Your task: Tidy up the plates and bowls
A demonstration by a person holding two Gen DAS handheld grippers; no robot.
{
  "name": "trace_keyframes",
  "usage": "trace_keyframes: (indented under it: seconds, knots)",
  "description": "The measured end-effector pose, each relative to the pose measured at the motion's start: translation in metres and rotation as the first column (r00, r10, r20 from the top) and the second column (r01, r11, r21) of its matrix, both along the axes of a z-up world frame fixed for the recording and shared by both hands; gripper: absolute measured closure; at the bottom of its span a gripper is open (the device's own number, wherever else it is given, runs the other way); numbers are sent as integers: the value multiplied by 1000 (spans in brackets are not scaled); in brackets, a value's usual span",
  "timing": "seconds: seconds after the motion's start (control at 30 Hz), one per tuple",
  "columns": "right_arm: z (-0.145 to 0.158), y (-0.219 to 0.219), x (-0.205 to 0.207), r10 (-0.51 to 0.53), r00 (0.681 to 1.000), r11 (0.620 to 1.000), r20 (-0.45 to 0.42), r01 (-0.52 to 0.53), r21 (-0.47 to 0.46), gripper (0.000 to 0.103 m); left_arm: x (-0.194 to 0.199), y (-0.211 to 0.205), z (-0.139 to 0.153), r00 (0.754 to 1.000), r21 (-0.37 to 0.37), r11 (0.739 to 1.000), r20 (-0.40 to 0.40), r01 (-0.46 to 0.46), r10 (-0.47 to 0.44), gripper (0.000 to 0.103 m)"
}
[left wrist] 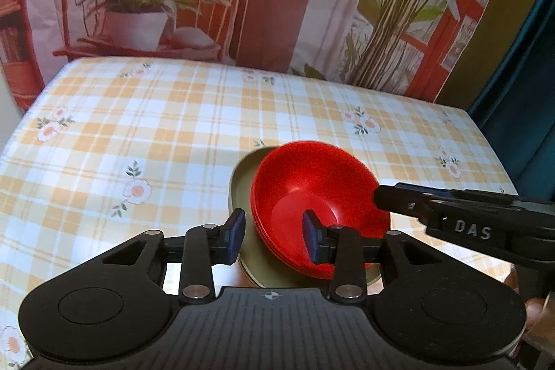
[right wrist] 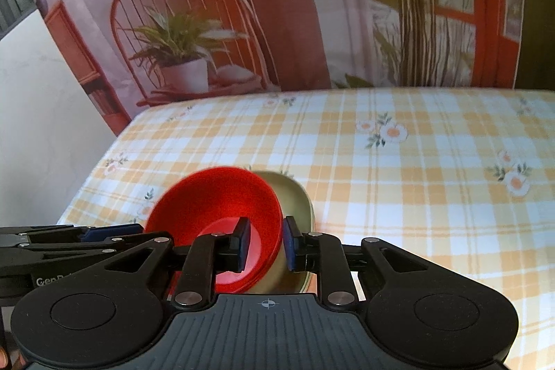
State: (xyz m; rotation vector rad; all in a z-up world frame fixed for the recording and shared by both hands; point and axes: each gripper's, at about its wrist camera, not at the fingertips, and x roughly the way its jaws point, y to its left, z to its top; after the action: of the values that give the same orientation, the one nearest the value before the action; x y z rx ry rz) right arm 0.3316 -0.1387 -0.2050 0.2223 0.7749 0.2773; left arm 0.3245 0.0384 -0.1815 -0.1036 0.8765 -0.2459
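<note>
Both grippers' fingers (left wrist: 239, 227) astride red bowls' (left wrist: 312, 182) rim (opposite sides)

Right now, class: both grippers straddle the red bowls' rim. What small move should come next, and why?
Probably close both grippers. The left gripper and right gripper each straddle opposite rims of the red bowls with jaws apart, stacked tilted on the green plate, so neither holds yet.

You have a nested stack of red bowls (left wrist: 312, 196) tilted inside an olive-green plate (left wrist: 242, 186) near the table's front edge, right of centre.
</note>
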Motion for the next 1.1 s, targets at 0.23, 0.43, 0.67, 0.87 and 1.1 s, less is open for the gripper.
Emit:
trace_keyframes:
  seconds: [0.23, 0.43, 0.67, 0.87, 1.1]
  knots:
    - [29, -4, -24, 1, 998, 1000, 60, 1, -29, 82, -23, 2, 29, 997, 25, 1000, 69, -15, 14, 61]
    - [54, -9, -55, -6, 994, 999, 107, 11, -46, 77, -51, 3, 53, 991, 38, 999, 131, -21, 16, 51]
    - [89, -9, -97, -22, 984, 994, 174, 39, -98, 48, -94, 8, 88, 975, 62, 998, 223, -29, 14, 29]
    - [121, -6, -140, -35, 967, 987, 253, 73, -141, 11, -134, 14, 120, 951, 51, 997, 307, -52, 34, 4]
    - [154, -8, -186, -70, 945, 982, 321, 122, -145, 0, -173, 15, 152, 924, 75, 996, 381, -55, 22, 0]
